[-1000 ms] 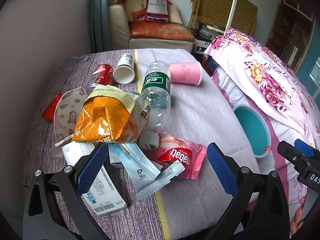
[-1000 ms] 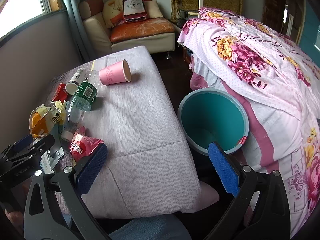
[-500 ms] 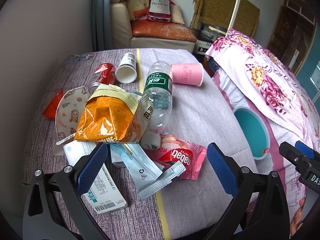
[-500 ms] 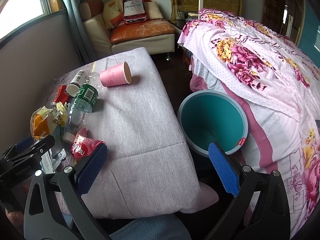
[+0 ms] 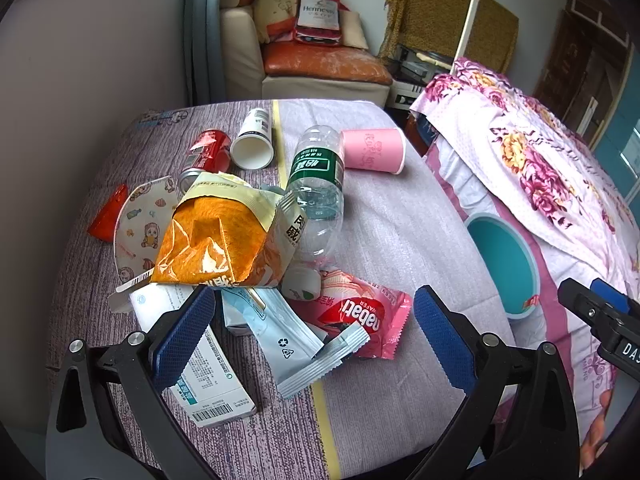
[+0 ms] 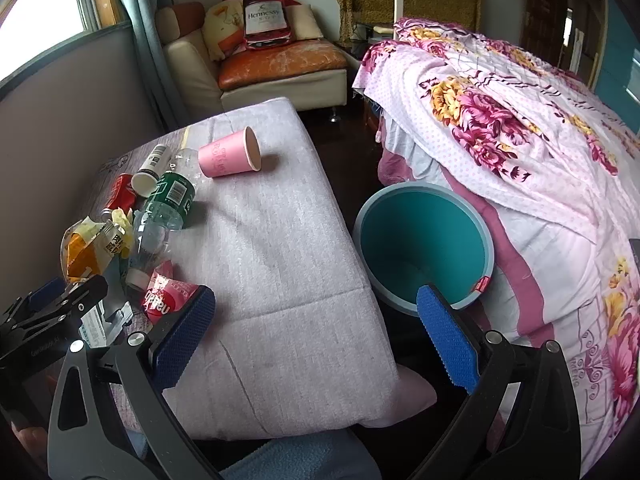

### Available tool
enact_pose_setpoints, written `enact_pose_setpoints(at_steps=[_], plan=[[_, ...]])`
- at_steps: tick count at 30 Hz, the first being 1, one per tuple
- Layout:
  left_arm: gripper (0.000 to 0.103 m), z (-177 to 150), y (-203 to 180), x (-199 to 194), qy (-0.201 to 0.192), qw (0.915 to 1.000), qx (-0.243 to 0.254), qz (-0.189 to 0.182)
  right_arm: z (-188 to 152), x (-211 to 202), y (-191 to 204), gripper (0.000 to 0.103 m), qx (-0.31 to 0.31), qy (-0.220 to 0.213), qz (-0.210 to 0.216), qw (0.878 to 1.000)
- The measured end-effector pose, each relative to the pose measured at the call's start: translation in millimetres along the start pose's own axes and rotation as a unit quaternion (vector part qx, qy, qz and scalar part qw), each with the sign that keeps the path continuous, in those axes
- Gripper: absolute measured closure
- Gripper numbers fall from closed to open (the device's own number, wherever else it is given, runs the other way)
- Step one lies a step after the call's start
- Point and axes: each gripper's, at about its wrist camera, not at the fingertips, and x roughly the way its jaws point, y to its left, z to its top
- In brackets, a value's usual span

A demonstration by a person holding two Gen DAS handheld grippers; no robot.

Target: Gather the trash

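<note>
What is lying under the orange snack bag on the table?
Under the orange snack bag show a cartoon-printed face mask, white paper and the end of a red can. What lies beneath the bag's middle is covered.

I am working in a lived-in bedroom of a home. A bed [image 6: 500, 128] under a pink floral bedspread is filling the right side. A cream armchair [image 6: 256, 68] with an orange seat cushion is sitting in the far corner, cushions piled on it. A curtain [image 6: 148, 32] is hanging beside a window [image 6: 44, 0] at left. A low cloth-covered table [image 6: 280, 264] is standing beside the bed, with a teal bin [image 6: 424, 240] on the floor between them.
</note>
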Motion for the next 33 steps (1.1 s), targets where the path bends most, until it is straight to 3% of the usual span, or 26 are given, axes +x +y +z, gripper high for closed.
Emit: enact_pose_setpoints(at_steps=[22,33], plan=[[0.004,2.9,11.1,-13.0,-0.018,0.9998,-0.012,0.007,-4.9,10.6,6.7,0.006,-0.002,0.015,0.01,1.0],[0.004,0.9,22.5,-8.6,-0.008,0.9996,-0.02,0.017,-6.1,15.6,5.7,0.006,0.002,0.022,0.012,1.0]])
